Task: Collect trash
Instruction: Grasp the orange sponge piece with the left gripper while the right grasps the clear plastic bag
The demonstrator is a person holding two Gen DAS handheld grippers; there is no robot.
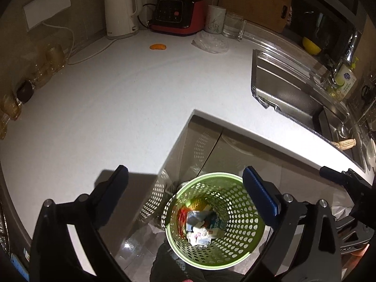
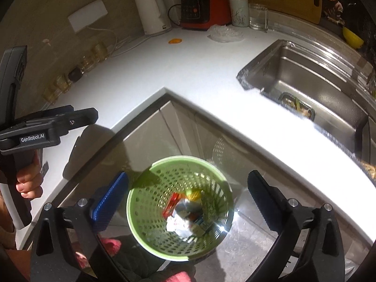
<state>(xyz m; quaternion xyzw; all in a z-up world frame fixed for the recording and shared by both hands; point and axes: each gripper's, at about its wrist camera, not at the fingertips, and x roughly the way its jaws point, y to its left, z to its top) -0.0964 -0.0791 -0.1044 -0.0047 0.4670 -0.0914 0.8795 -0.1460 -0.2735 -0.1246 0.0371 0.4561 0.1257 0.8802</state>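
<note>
Left wrist view showed both grippers, left gripper [image 1: 185,178] and right gripper [image 2: 188,183], released and empty above the green bin [image 1: 215,221] at lower centre, risking leaving orange peel [image 1: 158,46], upper centre, uncollected.

place: home kitchen | signs: steel sink [image 1: 293,94], white kettle [image 1: 119,11], blender [image 1: 178,11], worktop [image 1: 117,94]
</note>
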